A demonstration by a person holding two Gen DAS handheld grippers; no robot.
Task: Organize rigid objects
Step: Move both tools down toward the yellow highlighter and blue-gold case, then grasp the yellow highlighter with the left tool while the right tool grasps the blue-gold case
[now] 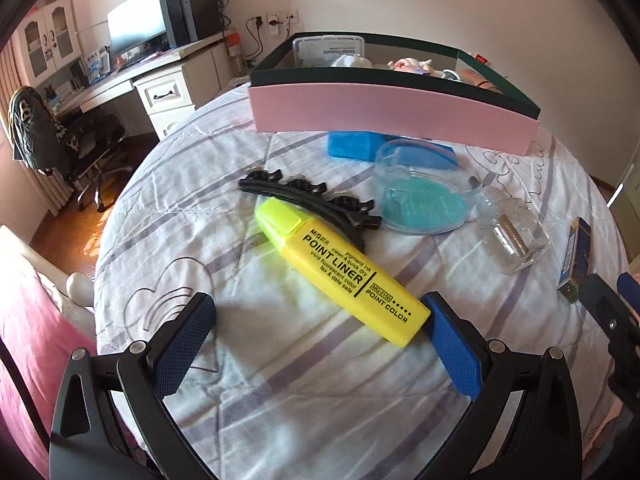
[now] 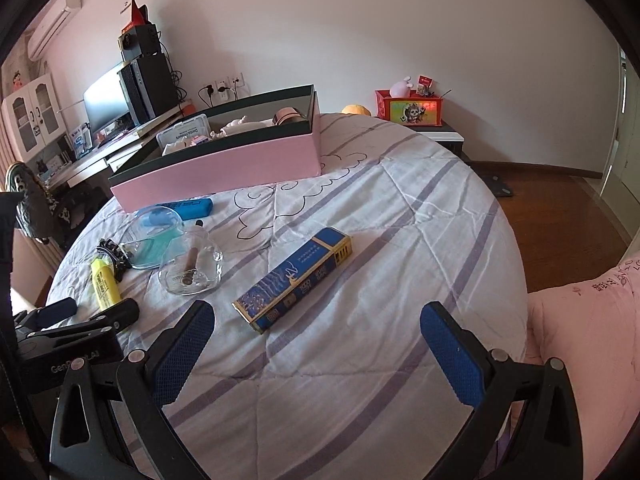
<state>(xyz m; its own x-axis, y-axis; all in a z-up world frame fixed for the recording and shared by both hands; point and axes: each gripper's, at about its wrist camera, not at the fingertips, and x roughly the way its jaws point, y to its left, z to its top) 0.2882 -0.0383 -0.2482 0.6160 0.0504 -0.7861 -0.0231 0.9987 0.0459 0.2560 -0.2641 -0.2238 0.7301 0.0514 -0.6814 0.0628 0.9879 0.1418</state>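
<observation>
- left gripper (image 1: 320, 336): jaws spread wide, nothing grasped; its right finger touches the yellow highlighter's (image 1: 340, 270) end on the bed quilt (image 1: 280, 392)
- right gripper (image 2: 316, 344): jaws apart, empty; blue box (image 2: 294, 278) lies just ahead
- pink box (image 2: 224, 168) beyond, well apart

place: home bedroom | landmark: quilted bed (image 2: 360, 208) | beyond its far-left corner: desk (image 1: 132, 76) with monitor (image 1: 136, 28), office chair (image 1: 60, 136) | above desk: air conditioner (image 2: 52, 24)

On the bed I count one highlighter (image 1: 340, 270), one hair clip (image 1: 312, 196), one glass bottle (image 1: 510, 232), two blue boxes (image 2: 294, 280) (image 1: 352, 144), one pink bin (image 1: 392, 114).
</observation>
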